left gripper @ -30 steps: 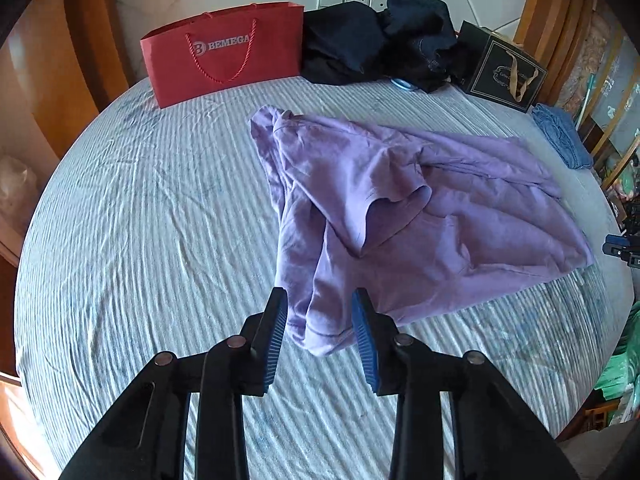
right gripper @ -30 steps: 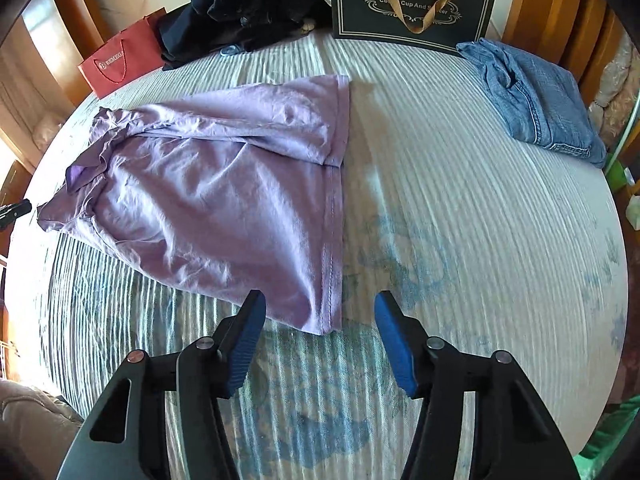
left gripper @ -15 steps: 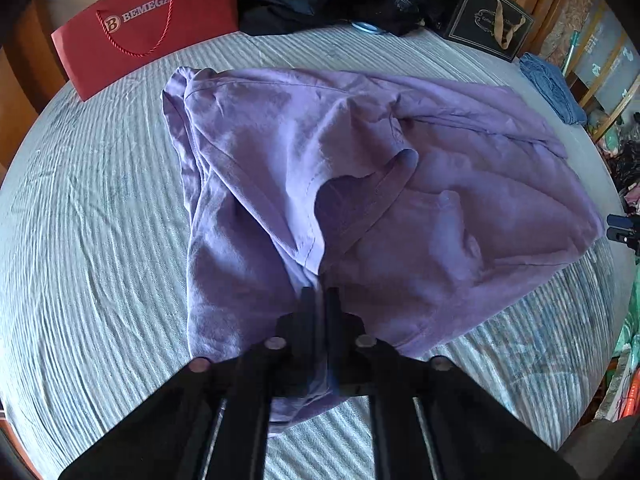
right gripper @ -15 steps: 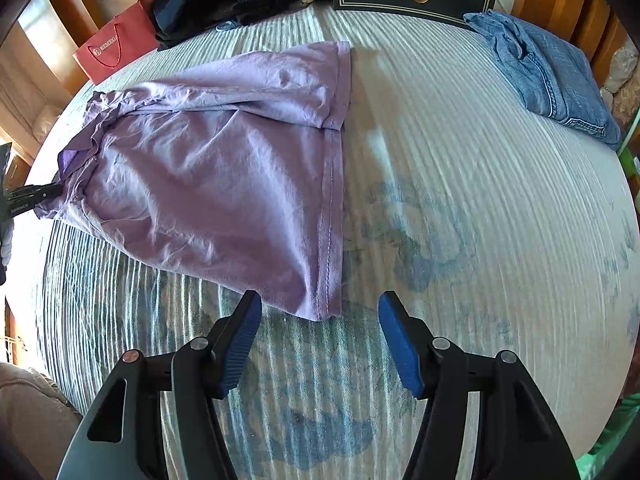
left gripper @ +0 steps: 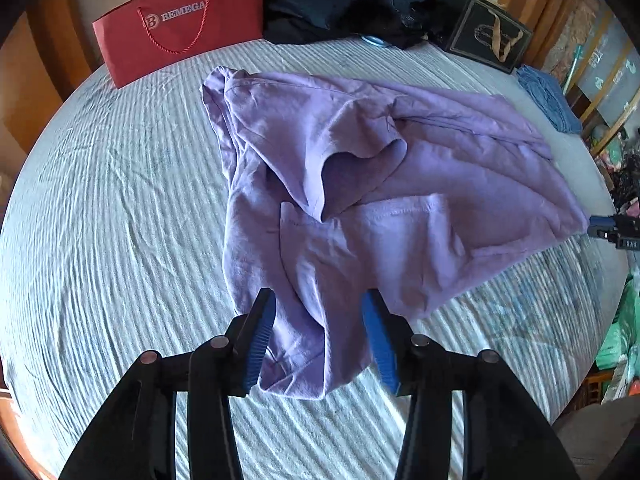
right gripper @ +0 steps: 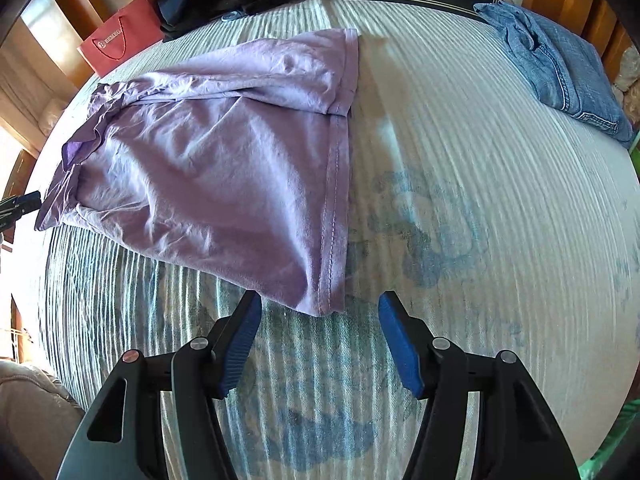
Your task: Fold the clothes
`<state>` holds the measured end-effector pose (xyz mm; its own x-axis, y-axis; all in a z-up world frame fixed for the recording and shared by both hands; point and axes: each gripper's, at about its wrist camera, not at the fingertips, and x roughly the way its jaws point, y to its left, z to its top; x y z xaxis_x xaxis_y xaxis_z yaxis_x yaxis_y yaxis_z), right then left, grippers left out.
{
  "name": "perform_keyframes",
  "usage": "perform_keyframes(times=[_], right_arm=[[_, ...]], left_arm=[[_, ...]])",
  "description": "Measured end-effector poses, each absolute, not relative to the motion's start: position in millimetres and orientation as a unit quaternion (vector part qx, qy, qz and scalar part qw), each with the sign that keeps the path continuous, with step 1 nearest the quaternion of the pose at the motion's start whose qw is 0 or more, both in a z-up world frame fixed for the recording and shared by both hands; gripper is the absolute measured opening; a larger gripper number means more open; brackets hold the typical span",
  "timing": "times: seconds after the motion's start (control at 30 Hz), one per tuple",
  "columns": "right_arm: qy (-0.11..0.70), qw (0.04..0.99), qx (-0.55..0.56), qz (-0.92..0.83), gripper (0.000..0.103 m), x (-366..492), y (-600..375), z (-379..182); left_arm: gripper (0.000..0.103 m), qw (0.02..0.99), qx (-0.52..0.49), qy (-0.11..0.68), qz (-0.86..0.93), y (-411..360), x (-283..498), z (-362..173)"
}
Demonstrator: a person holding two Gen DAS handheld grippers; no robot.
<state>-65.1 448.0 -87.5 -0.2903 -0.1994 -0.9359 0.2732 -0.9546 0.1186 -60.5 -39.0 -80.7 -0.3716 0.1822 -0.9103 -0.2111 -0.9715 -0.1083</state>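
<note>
Far left, red bag (left gripper: 180, 24) reads "BEMEGA"; left gripper (left gripper: 320, 340) opening astride purple shirt (left gripper: 380, 200); right gripper (right gripper: 320, 340) spread, empty.

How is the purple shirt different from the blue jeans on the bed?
The purple shirt lies spread out and rumpled, one sleeve flopped over; the blue jeans are folded into a neat pile. The shirt fills the middle of the bed; the jeans sit off by its far edge. The shirt looks thin, the jeans thick. Both are clothes resting on the bed.
</note>
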Motion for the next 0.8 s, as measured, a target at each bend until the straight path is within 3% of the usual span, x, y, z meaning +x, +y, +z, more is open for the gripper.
perform_keyframes(times=[0.33,0.4,0.47,0.57,0.63,0.7,0.8], right_arm=[[0.058,0.179,0.557,-0.809,0.063,-55,440,-78],[0.080,0.190,0.553,-0.808,0.067,-51,434,-80],[0.100,0.193,0.549,-0.807,0.068,-50,428,-83],[0.106,0.183,0.553,-0.806,0.067,-56,424,-95],[0.119,0.159,0.555,-0.808,0.028,-58,424,-100],[0.091,0.162,0.546,-0.817,0.008,-55,431,-92],[0.045,0.165,0.520,-0.837,0.008,-49,446,-70]], left_arm=[[0.048,0.106,-0.574,0.049,0.811,-21,-90,-118],[0.041,0.107,-0.571,0.053,0.812,-19,-86,-116],[0.009,0.108,-0.568,0.057,0.814,-18,-82,-115],[0.004,0.105,-0.553,0.049,0.825,-21,-73,-106],[0.003,0.104,-0.538,0.048,0.835,-24,-61,-92],[0.003,0.108,-0.513,0.042,0.851,-30,-42,-68],[0.003,0.116,-0.476,0.038,0.871,-43,-14,-27]])
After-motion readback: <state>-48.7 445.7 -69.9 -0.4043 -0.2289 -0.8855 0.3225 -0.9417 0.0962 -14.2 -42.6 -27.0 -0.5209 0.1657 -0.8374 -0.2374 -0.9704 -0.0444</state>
